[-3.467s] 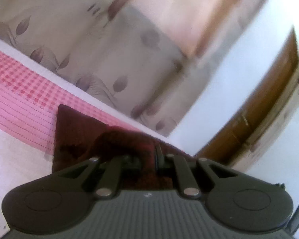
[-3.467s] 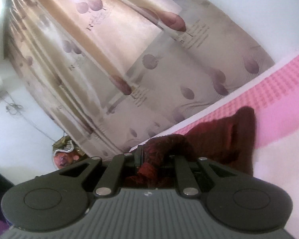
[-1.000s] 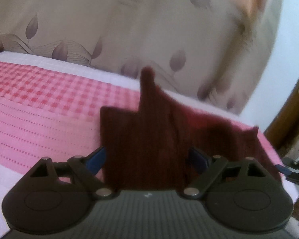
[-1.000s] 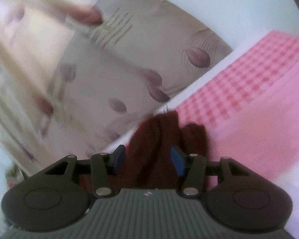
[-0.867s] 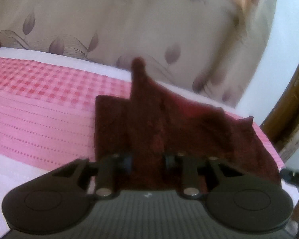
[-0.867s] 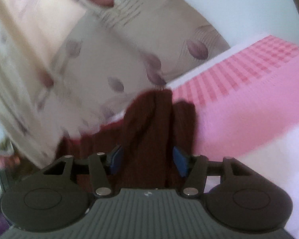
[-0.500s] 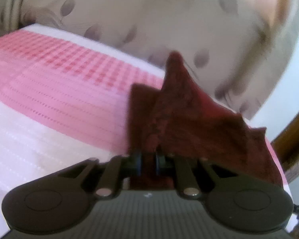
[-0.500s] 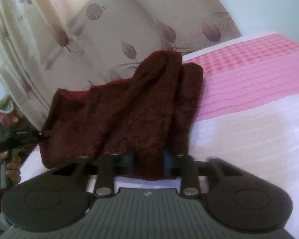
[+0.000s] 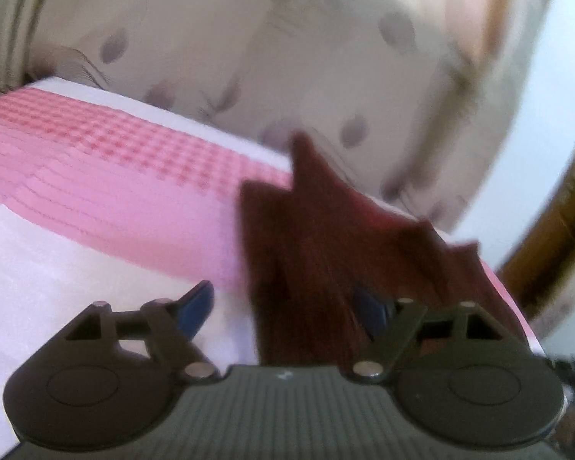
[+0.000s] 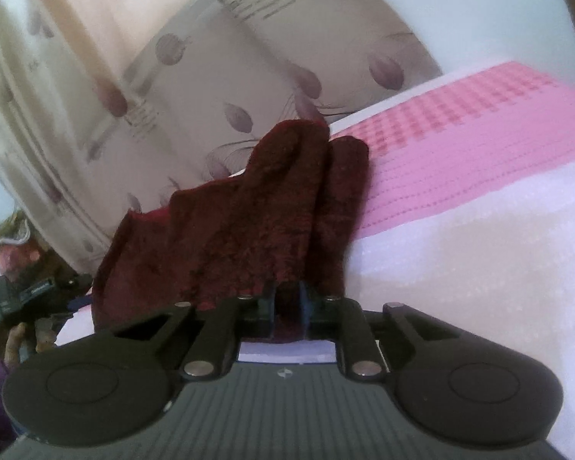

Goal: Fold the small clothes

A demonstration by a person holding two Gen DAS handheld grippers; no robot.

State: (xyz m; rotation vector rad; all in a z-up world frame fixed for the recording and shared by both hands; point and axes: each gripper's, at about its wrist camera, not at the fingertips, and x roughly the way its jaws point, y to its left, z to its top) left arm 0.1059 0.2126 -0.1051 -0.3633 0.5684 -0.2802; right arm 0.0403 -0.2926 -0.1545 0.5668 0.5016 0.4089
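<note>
While the dark red garment [image 10: 249, 222] lies on the pink-and-white bedcover [image 10: 460, 199], bunched into ridges that run away from both cameras toward the leaf-patterned curtain [image 10: 195, 88], the two tools stand in opposite states. The right gripper [image 10: 287, 306] has its jaws drawn together on the near hem of the cloth, a narrow tuck of red pile caught between them, with a strip of white cover showing just under the pinch. The left gripper [image 9: 283, 306] has its blue-padded jaws spread wide; in its blurred view the garment [image 9: 326, 253] passes over the gap and hides part of the right-hand pad, but nothing shows it being squeezed, so I judge that side unheld. The cloth stretches forward from each tool, and its long axis seems to run crosswise, from the right gripper's pinch toward the left tool, which shows at the left edge of the right wrist view. That is the relation the next move turns on: the held edge is at the right gripper, so that side is nearer to carrying a fold, while the left has fabric straight ahead between its open pads and would only need to close. Whether the raised ridge near the curtain is a sleeve or a doubled layer I cannot tell.
</note>
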